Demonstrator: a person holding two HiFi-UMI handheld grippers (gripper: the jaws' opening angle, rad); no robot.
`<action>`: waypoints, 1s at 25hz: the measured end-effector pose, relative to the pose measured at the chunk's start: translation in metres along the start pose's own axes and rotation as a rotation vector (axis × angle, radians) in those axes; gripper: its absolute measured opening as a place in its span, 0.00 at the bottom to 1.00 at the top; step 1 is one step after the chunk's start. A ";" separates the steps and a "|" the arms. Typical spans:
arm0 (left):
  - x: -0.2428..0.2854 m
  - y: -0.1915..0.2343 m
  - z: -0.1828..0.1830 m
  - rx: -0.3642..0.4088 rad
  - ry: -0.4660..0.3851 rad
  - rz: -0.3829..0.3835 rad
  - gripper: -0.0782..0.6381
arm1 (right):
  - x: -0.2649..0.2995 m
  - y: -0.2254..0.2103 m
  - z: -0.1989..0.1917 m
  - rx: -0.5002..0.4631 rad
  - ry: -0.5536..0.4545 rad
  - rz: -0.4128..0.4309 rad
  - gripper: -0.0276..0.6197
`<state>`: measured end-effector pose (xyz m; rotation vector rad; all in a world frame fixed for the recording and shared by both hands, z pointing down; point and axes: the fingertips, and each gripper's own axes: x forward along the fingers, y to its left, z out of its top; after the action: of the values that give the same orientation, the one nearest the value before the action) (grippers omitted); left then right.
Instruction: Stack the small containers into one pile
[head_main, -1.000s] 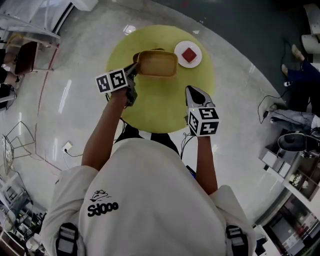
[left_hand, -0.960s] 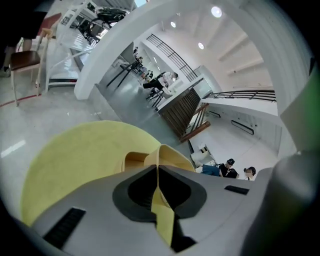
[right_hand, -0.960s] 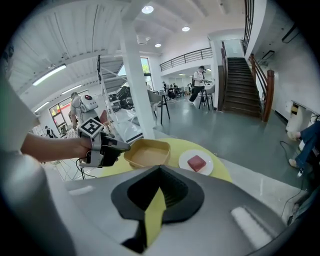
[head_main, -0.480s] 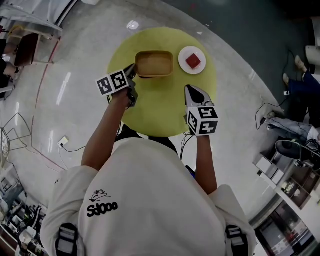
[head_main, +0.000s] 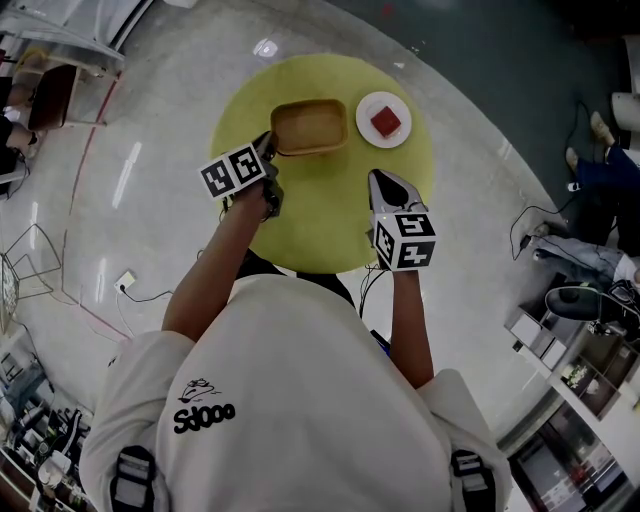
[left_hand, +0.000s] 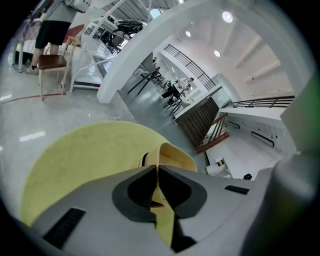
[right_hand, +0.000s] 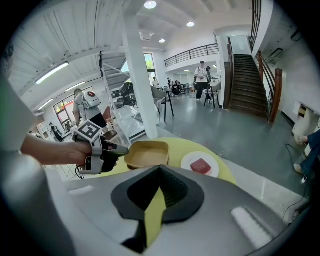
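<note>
The tan container (head_main: 310, 126) lies flat at the far side of the yellow counter (head_main: 320, 220), beside a white plate (head_main: 366, 112). The left gripper (head_main: 268, 142) pinches its near-left rim between closed fingers, likely to steer it. The right gripper (head_main: 380, 180) hovers nearby, fingers together and empty.
</note>
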<state>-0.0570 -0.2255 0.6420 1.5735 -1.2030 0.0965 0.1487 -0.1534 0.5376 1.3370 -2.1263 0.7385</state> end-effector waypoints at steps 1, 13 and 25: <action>0.000 0.000 -0.001 0.000 0.001 0.000 0.14 | 0.000 0.000 -0.001 0.000 0.000 0.000 0.06; 0.001 0.006 -0.010 0.033 0.020 0.024 0.14 | -0.011 0.002 -0.009 0.004 -0.004 -0.003 0.06; 0.018 0.021 -0.014 0.246 0.090 0.101 0.15 | -0.026 0.001 -0.018 0.017 -0.009 -0.032 0.06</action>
<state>-0.0561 -0.2235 0.6726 1.7004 -1.2354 0.3898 0.1603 -0.1244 0.5335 1.3826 -2.1051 0.7411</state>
